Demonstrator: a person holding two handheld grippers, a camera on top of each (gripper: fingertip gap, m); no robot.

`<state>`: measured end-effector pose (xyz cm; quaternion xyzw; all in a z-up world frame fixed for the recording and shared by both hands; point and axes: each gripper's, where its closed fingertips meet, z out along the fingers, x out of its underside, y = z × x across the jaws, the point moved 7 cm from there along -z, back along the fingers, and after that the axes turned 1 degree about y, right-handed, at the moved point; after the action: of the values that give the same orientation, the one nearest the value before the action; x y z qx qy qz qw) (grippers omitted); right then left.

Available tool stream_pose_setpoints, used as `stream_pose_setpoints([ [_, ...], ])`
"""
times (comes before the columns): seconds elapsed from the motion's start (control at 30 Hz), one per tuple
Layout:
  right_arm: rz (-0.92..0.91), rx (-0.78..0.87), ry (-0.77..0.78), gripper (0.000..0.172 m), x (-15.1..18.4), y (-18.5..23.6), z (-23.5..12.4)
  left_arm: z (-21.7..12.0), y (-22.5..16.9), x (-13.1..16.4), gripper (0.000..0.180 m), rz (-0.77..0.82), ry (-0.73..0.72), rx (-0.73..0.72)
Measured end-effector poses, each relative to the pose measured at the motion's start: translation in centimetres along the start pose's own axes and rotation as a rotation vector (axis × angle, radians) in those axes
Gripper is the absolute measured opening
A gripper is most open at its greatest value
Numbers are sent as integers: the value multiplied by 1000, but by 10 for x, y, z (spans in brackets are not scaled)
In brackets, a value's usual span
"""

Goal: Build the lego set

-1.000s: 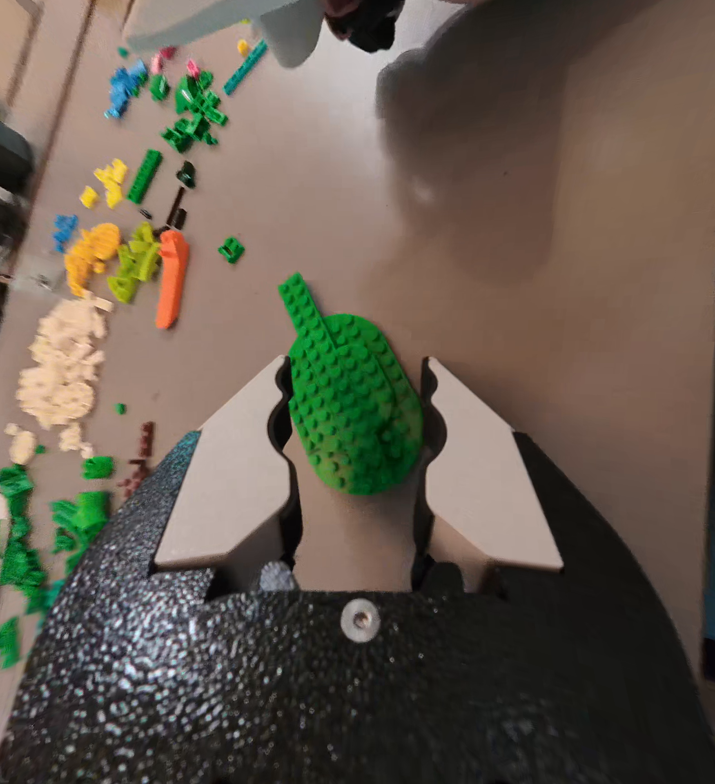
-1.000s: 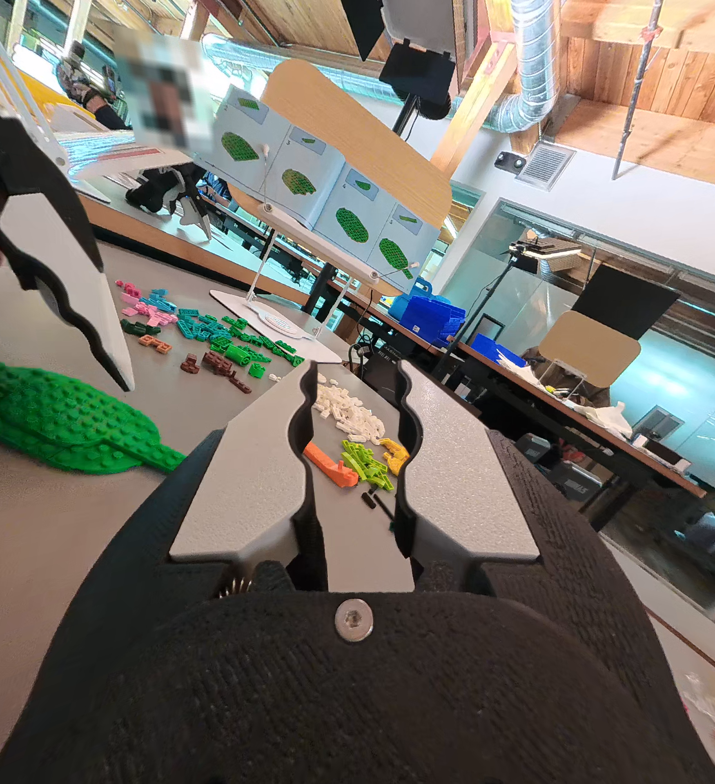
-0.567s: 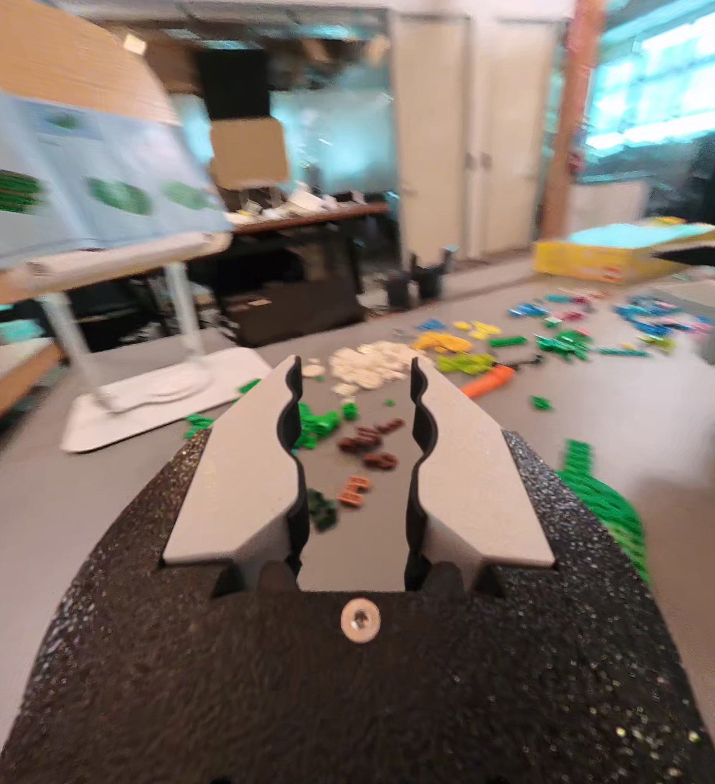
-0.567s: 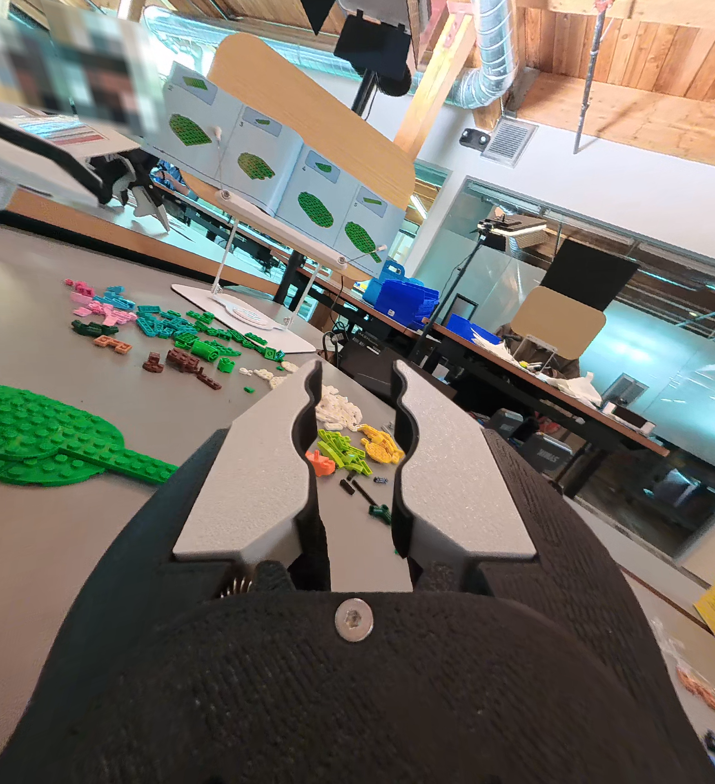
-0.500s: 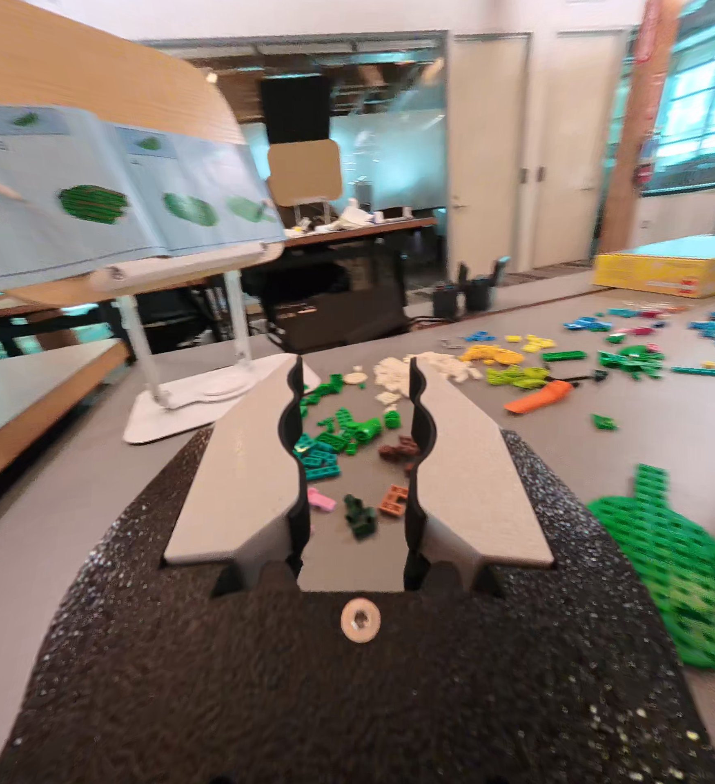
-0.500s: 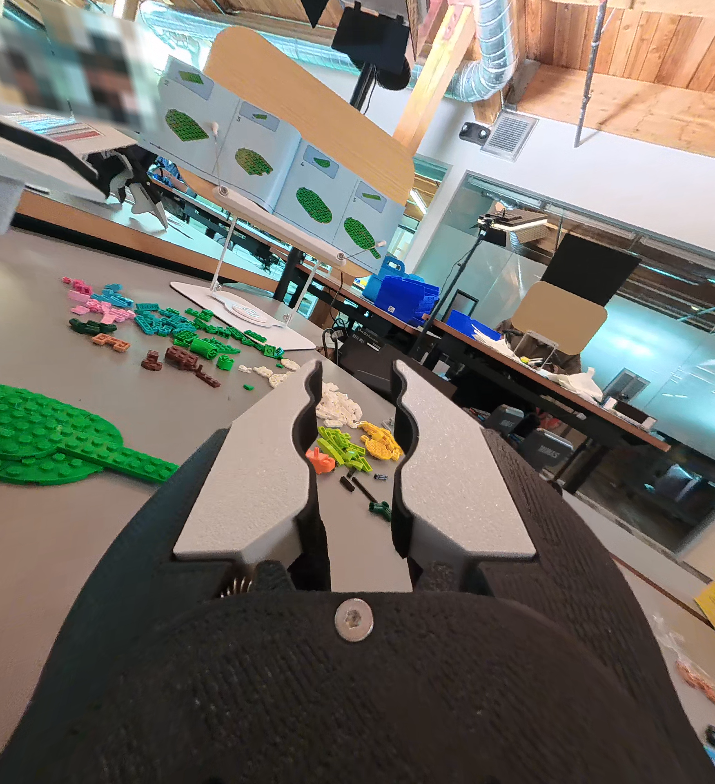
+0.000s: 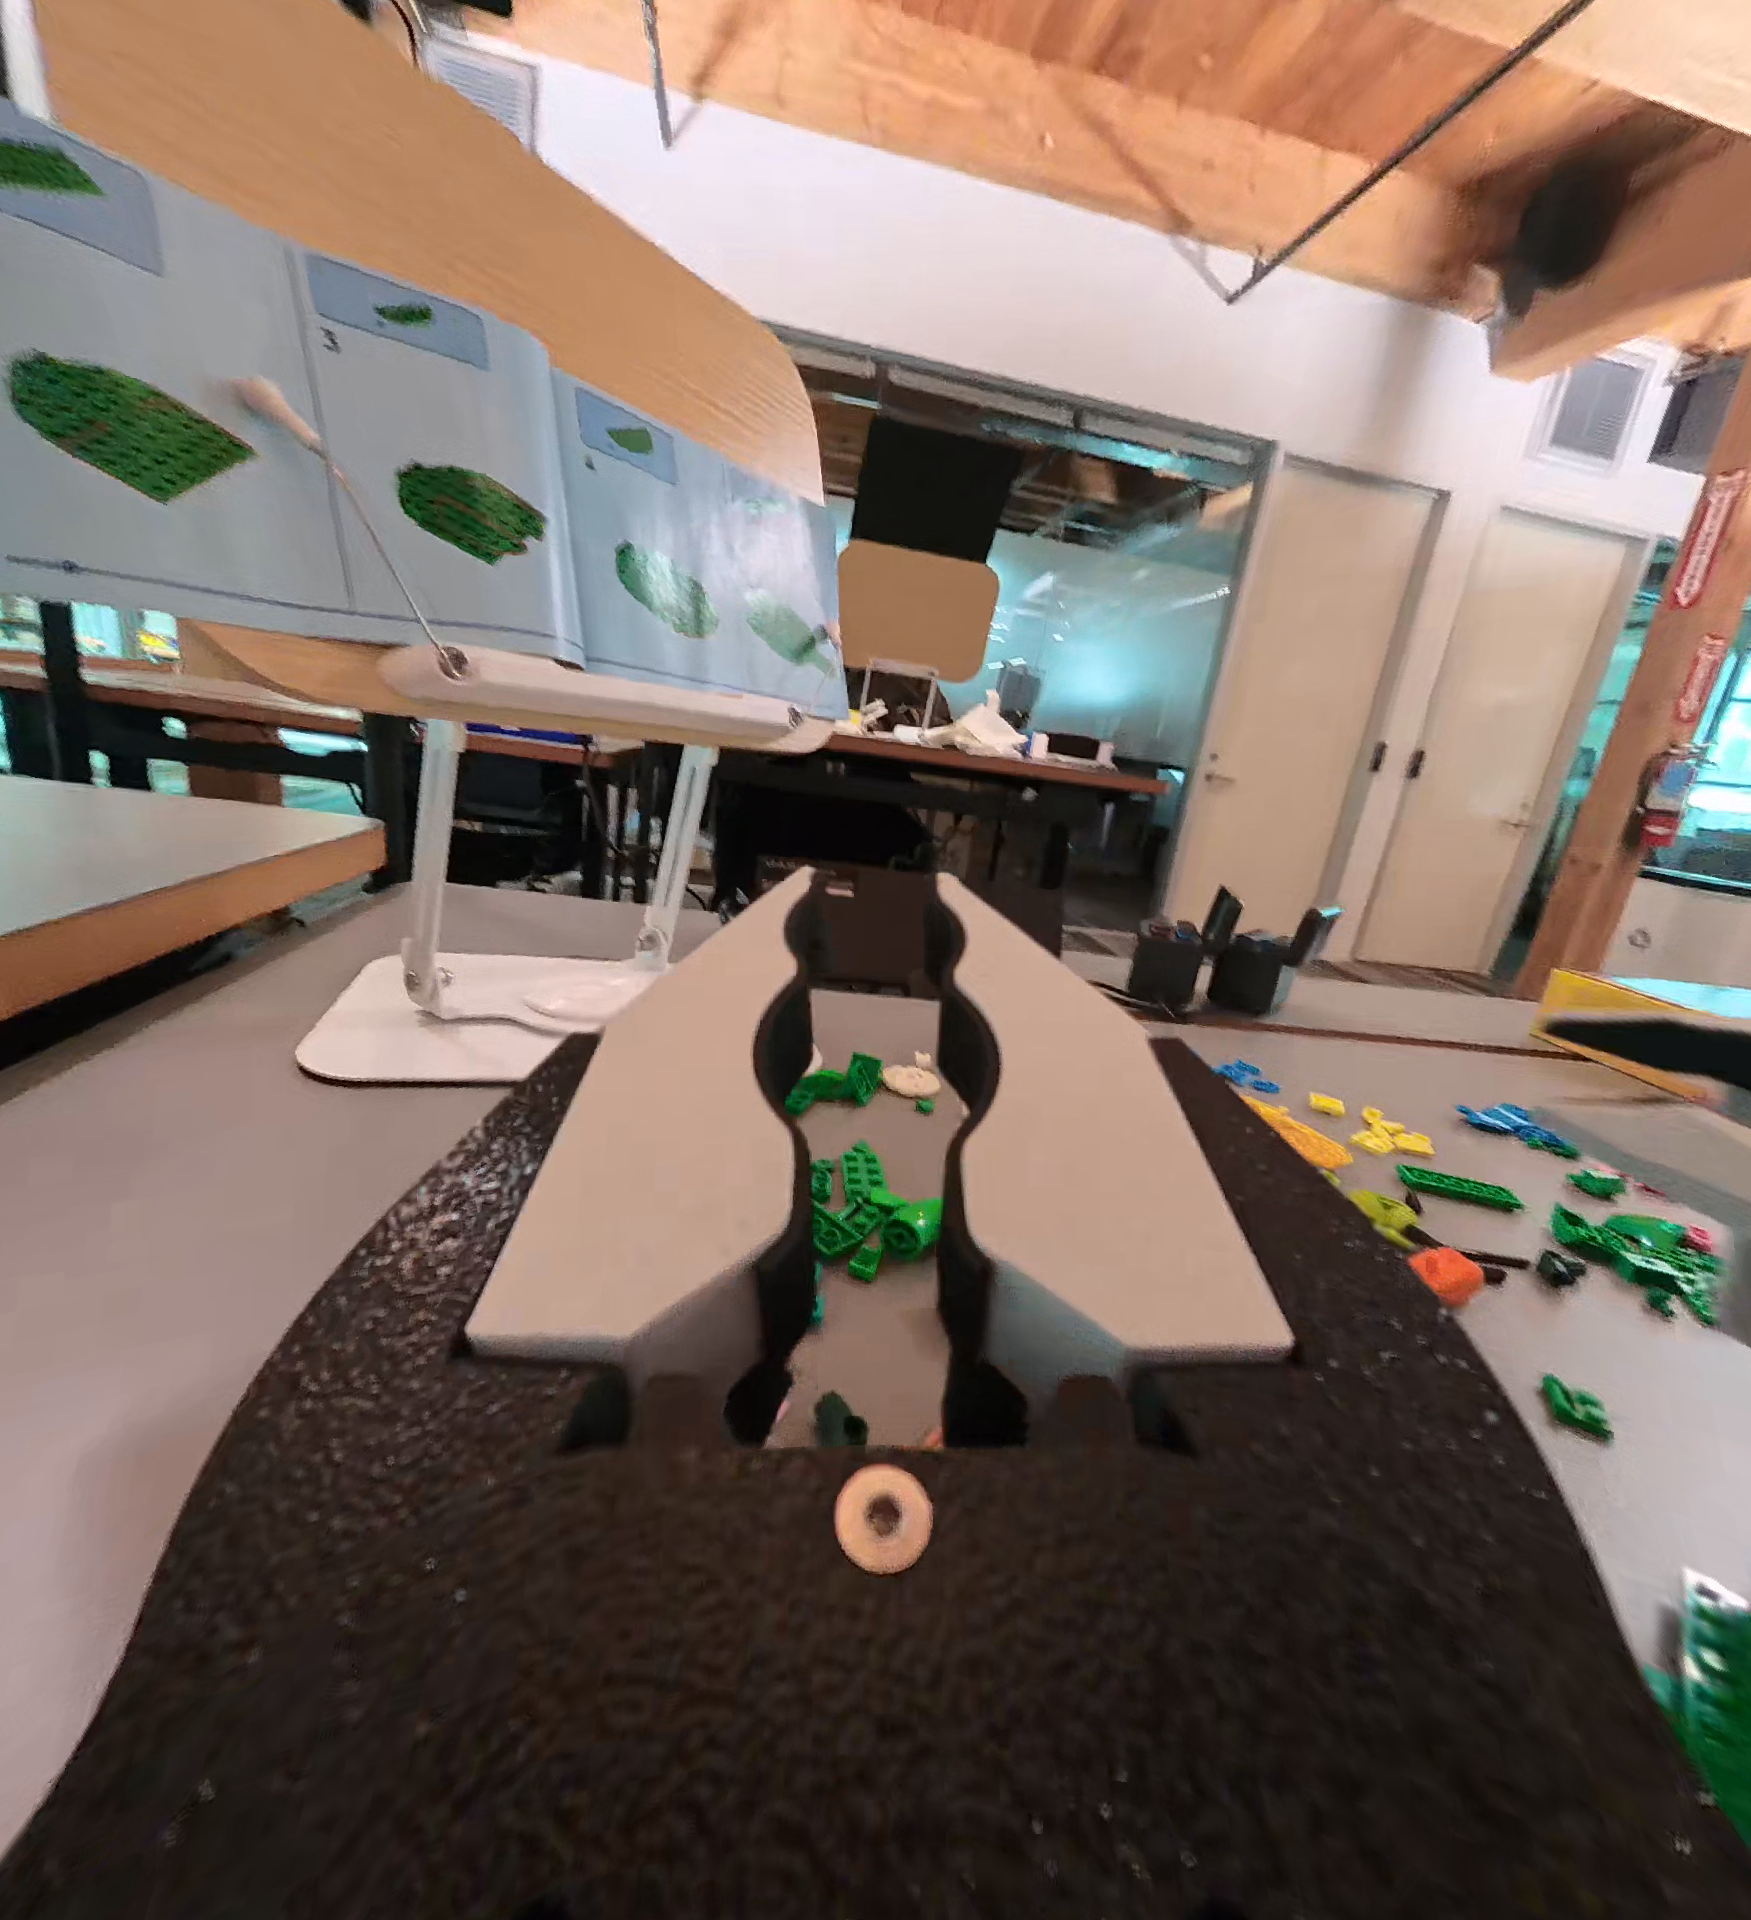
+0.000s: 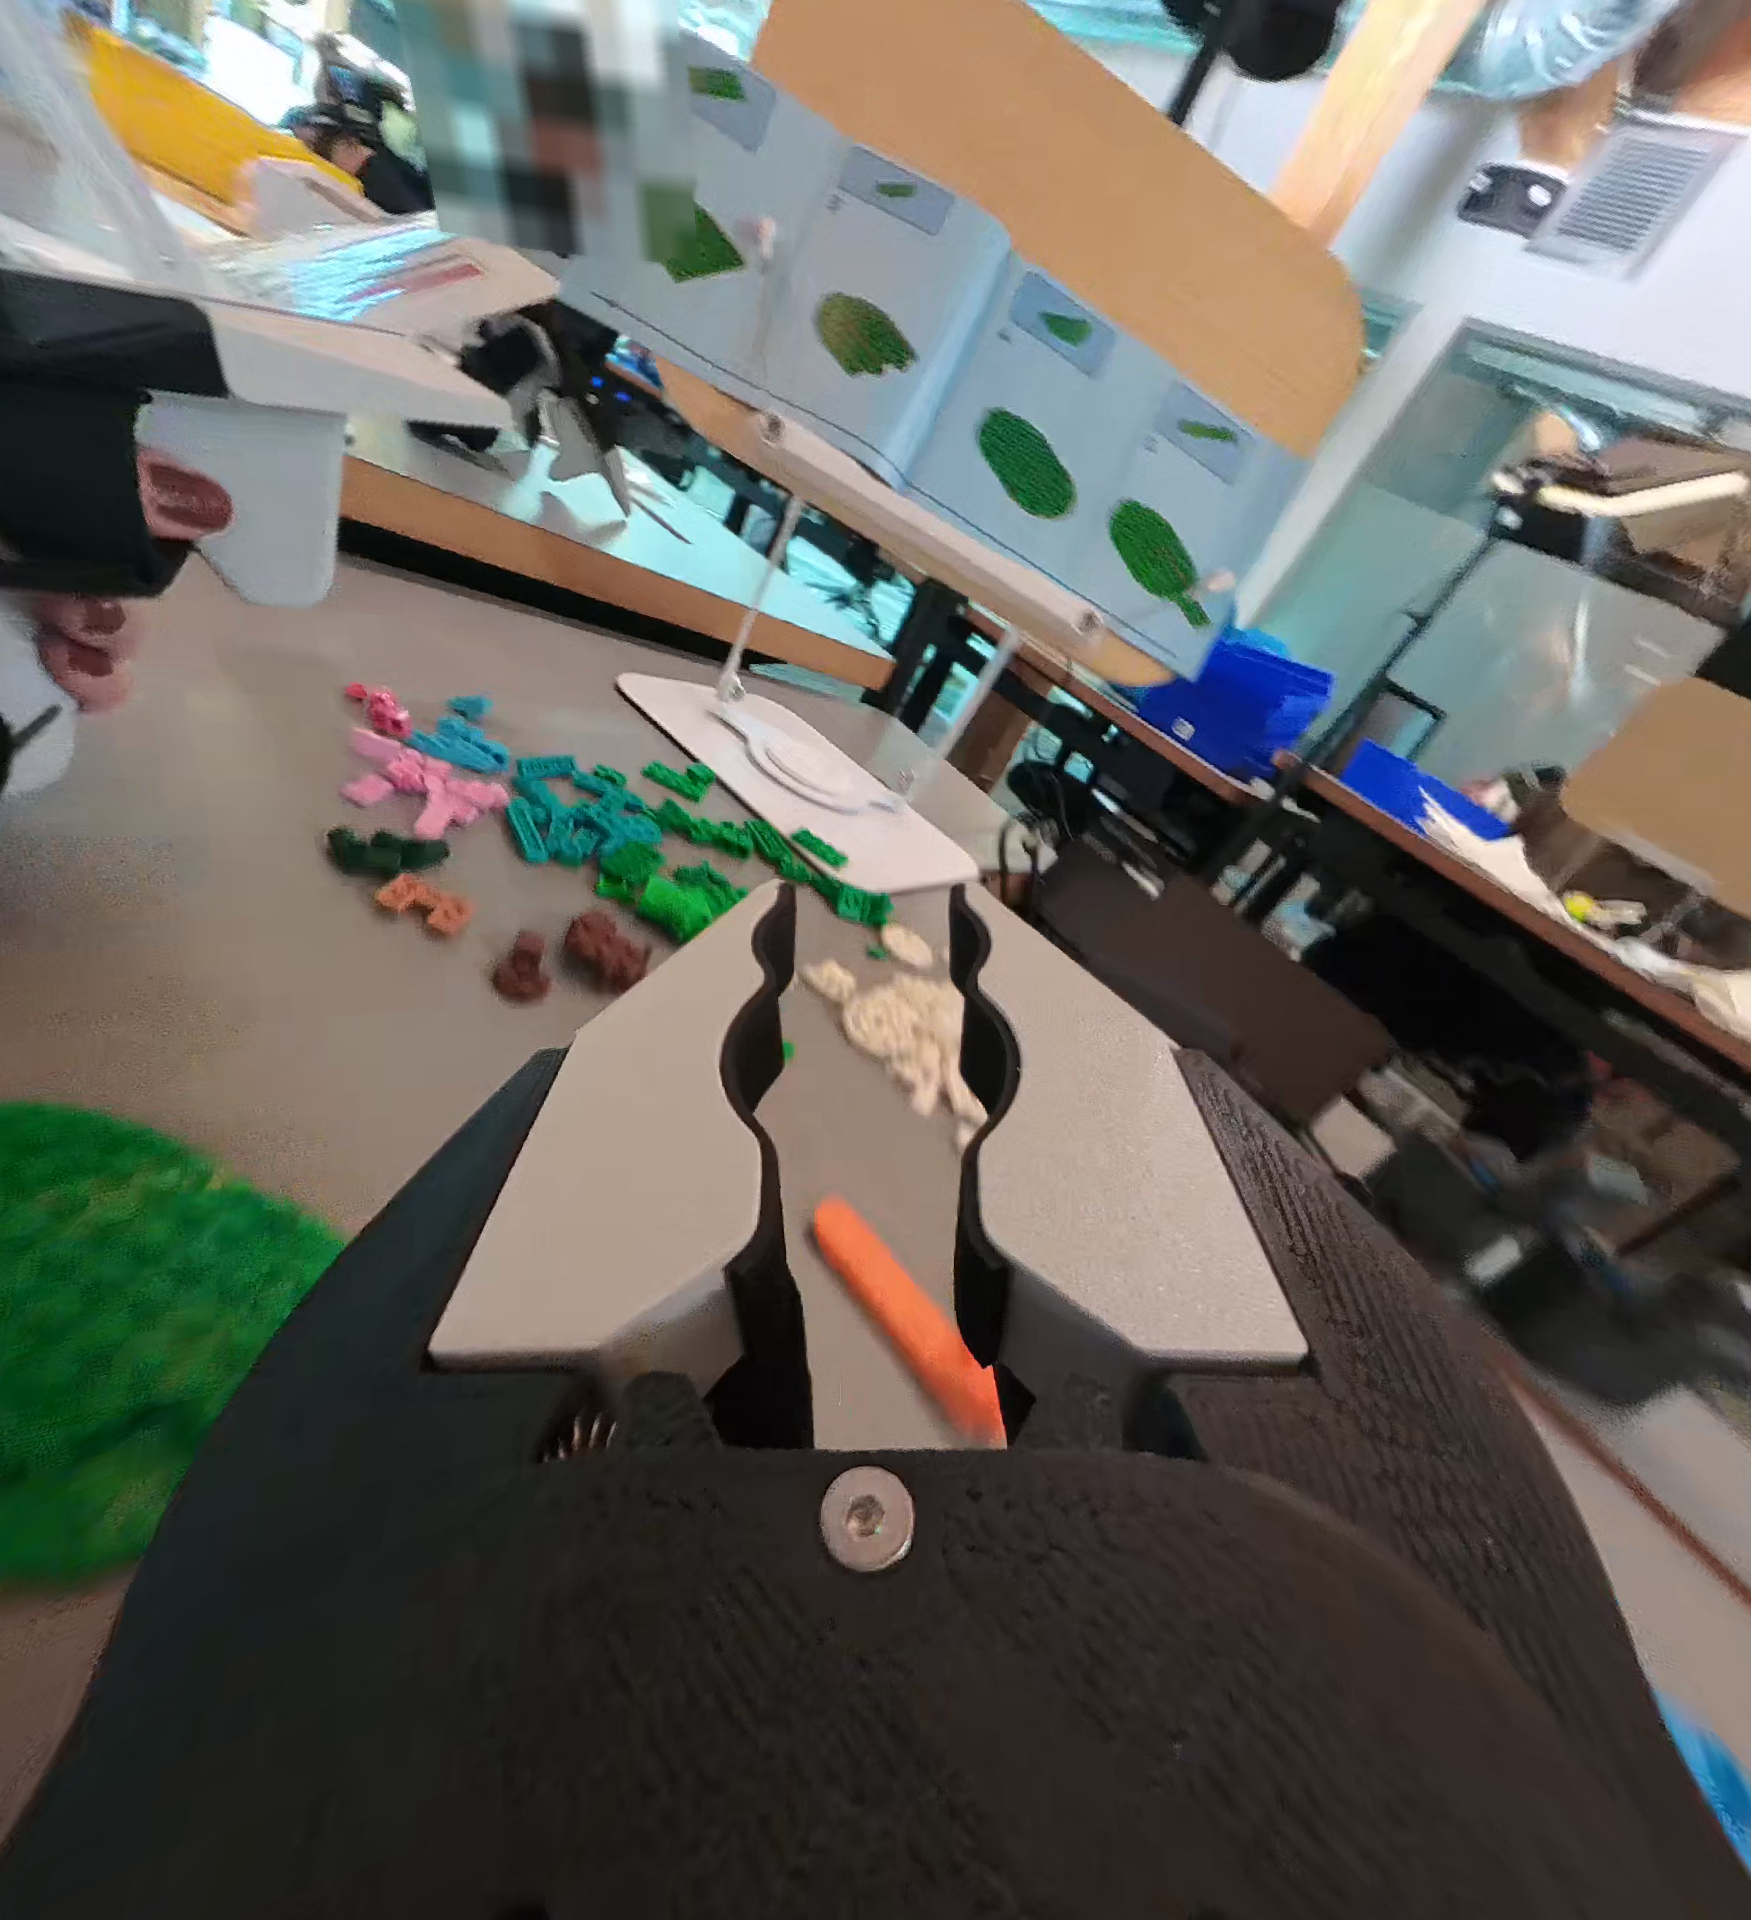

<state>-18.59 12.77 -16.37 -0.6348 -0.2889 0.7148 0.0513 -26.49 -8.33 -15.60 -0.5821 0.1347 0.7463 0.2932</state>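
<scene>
Green plate (image 8: pixel 71 1330) lies alone on our table (image 8: pixel 175 987) now; we let go. Both grippers, left (image 7: pixel 876 904) and right (image 8: pixel 871 914), are a little apart, pinching nothing.

A rough, pebbled black plastic body is seen on the left gripper (image 7: pixel 876 914), with smooth matt grey fingers (image 7: pixel 684 1122) and a dull metal screw (image 7: pixel 883 1519) behind them. Glossy green plastic bricks (image 7: pixel 866 1210) are seen between the fingers, on a smooth matt grey table (image 7: pixel 123 1247). Ahead to the left, glossy paper pages (image 7: pixel 227 436) are backed by grained wood (image 7: pixel 435 208). On the right gripper (image 8: pixel 869 914), finely ribbed black plastic is shown; a smooth orange plastic piece (image 8: pixel 886 1299) lies between its fingers.
</scene>
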Motion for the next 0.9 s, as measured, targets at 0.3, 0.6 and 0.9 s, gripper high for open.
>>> stream_pose_setpoints([
  [0.3,-106,-270,-75,27,-99,25,202,-9,-11,-18,5,57,-138,22],
  [0.6,117,-188,121,38,-134,34,341,-15,-4,-21,2,12,-153,10],
  [0.9,-237,-157,149,1,-136,44,356,-14,-7,-21,1,-24,-156,41],
])
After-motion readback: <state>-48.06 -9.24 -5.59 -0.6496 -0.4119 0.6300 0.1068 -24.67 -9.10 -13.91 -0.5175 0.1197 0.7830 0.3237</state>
